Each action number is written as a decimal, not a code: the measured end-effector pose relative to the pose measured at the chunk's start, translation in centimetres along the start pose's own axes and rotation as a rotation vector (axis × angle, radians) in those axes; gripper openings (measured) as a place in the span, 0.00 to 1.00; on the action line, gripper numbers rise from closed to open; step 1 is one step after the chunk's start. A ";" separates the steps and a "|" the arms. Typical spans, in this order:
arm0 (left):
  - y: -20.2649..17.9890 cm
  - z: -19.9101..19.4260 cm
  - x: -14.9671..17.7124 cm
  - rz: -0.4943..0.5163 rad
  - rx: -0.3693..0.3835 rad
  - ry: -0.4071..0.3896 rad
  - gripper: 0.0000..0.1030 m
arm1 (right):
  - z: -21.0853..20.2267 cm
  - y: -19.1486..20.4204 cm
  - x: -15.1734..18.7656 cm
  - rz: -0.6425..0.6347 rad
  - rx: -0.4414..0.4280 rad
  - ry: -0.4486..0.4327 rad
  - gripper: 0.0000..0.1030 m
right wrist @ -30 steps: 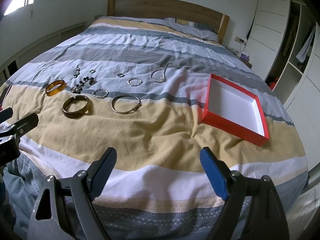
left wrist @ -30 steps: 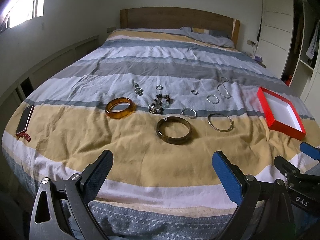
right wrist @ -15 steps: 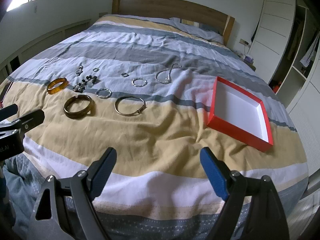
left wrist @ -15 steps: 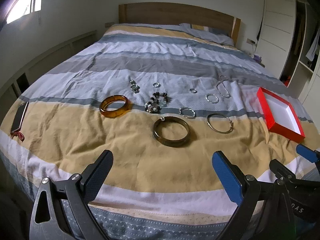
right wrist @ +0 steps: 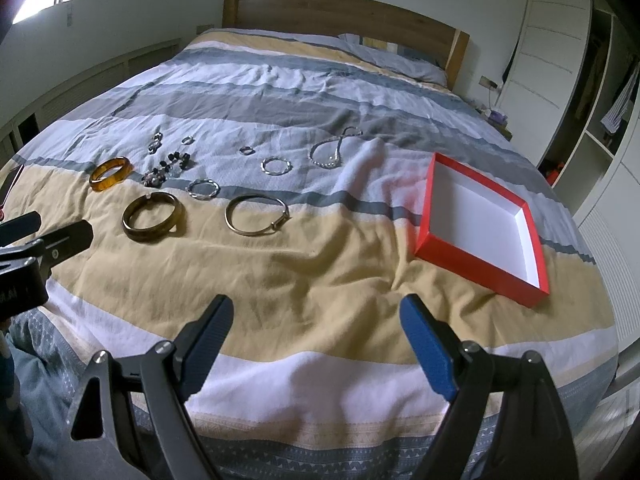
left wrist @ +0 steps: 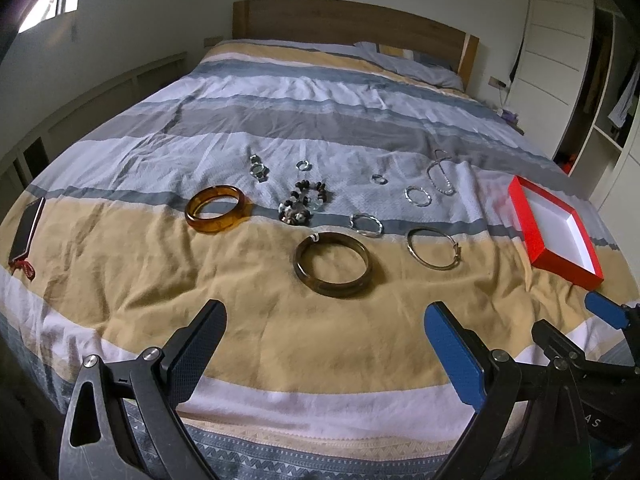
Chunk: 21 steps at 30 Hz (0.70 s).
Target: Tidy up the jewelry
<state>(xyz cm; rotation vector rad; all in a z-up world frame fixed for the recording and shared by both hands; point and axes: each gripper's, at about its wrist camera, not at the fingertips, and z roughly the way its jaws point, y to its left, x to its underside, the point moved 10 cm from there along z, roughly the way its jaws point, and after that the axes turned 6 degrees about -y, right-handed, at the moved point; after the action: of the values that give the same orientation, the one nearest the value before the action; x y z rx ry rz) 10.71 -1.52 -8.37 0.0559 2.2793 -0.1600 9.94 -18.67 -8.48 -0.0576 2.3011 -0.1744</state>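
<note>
A bedroom: a bed with a striped grey, white and yellow cover and a wooden headboard.

Left wrist view: the left tool hovers over the bed's near edge, its two fingers spread wide and holding nothing. Directly ahead of it lies a dark bangle. Ahead and left sits an amber bangle; beyond, a bead bracelet and small rings. Ahead and right lie a thin metal hoop and, farther right, an empty red box.

Right wrist view: the right tool is also spread wide and empty. The box lies ahead to its right, the hoop ahead to its left.

Likely first step: lower over one bangle's rim, pinch the band itself, not the cover's cloth, then carry it to the box.
</note>
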 end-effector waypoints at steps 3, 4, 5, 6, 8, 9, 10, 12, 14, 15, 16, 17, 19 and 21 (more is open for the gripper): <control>0.0 0.0 0.0 0.002 -0.001 -0.001 0.95 | 0.3 0.0 -0.1 -0.002 0.000 0.002 0.83; 0.0 0.0 0.0 0.001 0.001 0.000 0.95 | 0.2 0.0 -0.1 -0.002 0.000 0.002 0.83; -0.1 0.1 0.0 -0.001 0.003 0.001 0.95 | 0.4 0.0 -0.1 -0.003 0.000 0.002 0.83; -0.1 0.2 0.1 -0.002 0.006 0.003 0.95 | 0.5 -0.1 -0.1 -0.005 0.001 0.002 0.83; -0.2 0.4 0.1 -0.001 0.008 0.003 0.95 | 0.4 0.1 -0.1 -0.001 0.000 0.001 0.83; -0.1 0.5 0.1 -0.002 0.009 0.004 0.95 | 0.4 0.1 -0.1 -0.002 0.001 0.002 0.83; -0.1 0.6 0.2 -0.005 0.011 0.006 0.95 | 0.4 0.1 -0.1 -0.002 0.000 0.003 0.83; -0.1 0.7 0.2 -0.007 0.011 0.008 0.95 | 0.5 0.0 -0.1 -0.002 -0.002 0.006 0.83; 0.0 0.9 0.2 -0.010 0.011 0.013 0.95 | 0.8 0.3 -0.1 -0.003 -0.005 0.008 0.83; 0.0 1.0 0.2 -0.012 0.012 0.014 0.95 | 1.0 0.5 -0.1 -0.004 -0.007 0.009 0.83; 0.1 1.1 0.3 -0.014 0.013 0.016 0.95 | 1.1 0.6 -0.1 -0.006 -0.010 0.010 0.83; 0.2 1.1 0.2 -0.019 0.015 0.019 0.95 | 1.2 0.7 0.0 -0.008 -0.012 0.011 0.83; 0.4 1.3 0.3 -0.027 0.017 0.021 0.95 | 1.4 0.9 0.0 -0.008 -0.016 0.016 0.83; 0.5 1.5 0.3 -0.030 0.016 0.027 0.95 | 1.6 1.2 0.1 -0.010 -0.020 0.021 0.83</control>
<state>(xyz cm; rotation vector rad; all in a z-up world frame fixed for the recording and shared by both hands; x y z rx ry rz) 11.64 -1.24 -9.63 0.0327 2.3071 -0.1938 11.08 -17.67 -9.78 -0.0780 2.3241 -0.1577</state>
